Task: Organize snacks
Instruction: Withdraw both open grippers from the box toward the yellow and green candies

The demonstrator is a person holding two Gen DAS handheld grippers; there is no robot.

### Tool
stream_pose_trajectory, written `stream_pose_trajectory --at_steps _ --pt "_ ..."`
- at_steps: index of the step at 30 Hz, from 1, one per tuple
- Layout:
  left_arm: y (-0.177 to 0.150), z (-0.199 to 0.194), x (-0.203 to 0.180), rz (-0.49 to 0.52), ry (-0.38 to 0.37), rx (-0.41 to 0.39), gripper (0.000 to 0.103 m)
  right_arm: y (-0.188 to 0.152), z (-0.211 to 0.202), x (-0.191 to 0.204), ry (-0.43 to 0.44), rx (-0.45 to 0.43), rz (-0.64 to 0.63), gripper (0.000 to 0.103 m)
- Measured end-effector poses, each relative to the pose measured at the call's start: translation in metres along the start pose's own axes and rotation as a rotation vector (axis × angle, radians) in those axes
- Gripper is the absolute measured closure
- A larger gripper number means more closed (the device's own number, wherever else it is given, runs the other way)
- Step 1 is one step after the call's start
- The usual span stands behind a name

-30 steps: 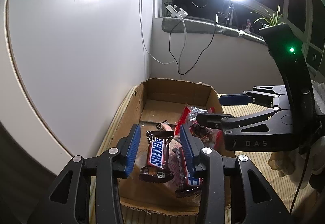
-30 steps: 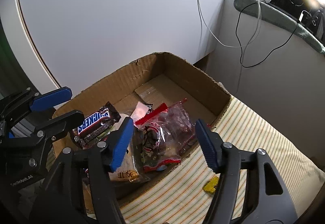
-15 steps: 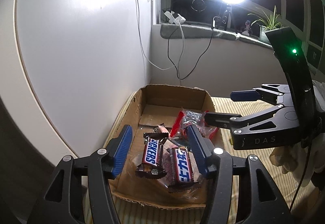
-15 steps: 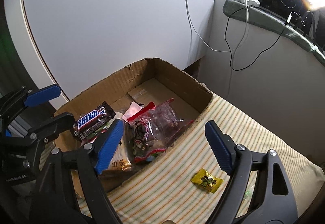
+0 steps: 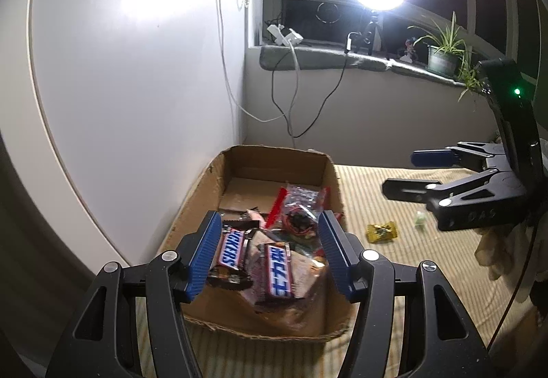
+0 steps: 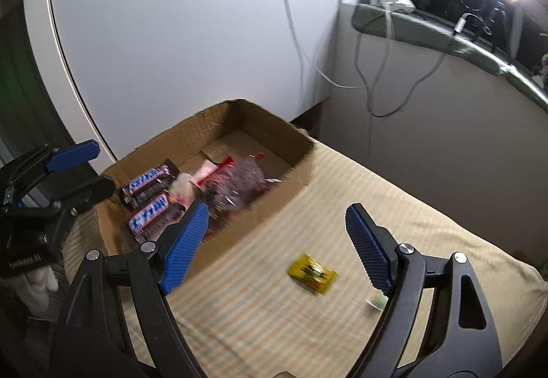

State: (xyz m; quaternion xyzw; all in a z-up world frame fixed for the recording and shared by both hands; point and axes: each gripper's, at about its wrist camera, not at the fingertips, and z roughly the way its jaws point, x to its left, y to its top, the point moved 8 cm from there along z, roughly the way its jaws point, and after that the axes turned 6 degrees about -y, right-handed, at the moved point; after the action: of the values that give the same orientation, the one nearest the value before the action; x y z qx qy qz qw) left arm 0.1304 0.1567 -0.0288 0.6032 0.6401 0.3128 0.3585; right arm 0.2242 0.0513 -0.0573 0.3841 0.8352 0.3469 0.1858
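Both grippers empty, jaws apart, the left gripper (image 5: 267, 254) above the chocolate bars (image 5: 253, 258) in the cardboard box (image 5: 274, 151), the right gripper (image 6: 277, 247) poised over the striped cloth (image 6: 394, 206) — next, seemingly, the yellow candy (image 6: 311, 273) — needing a descent, then closing.

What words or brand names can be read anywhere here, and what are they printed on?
"SNICKERS", first letters hidden: on the left chocolate bar in the cardboard box.
White characters on blue, not Latin letters: on the second bar; I can't make them out.
"DAS", faint: on the right tongs body.
Yellow candy wrapper on the striped cloth: print too small.
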Motion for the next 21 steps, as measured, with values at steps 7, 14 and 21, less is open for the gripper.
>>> stream_pose_trajectory --at_steps 7,14,21 --pt "-0.002 0.003 -0.036 0.029 -0.061 0.007 0.045 -0.031 -0.008 -0.051 -0.050 0.032 0.033 0.018" --pt "-0.009 0.010 -0.087 0.067 -0.142 0.034 0.045 -0.065 -0.003 -0.103 -0.076 0.073 0.111 0.018" --pt "-0.021 0.033 -0.126 0.080 -0.200 0.093 0.045 -0.090 0.010 -0.120 -0.062 0.098 0.146 0.021"
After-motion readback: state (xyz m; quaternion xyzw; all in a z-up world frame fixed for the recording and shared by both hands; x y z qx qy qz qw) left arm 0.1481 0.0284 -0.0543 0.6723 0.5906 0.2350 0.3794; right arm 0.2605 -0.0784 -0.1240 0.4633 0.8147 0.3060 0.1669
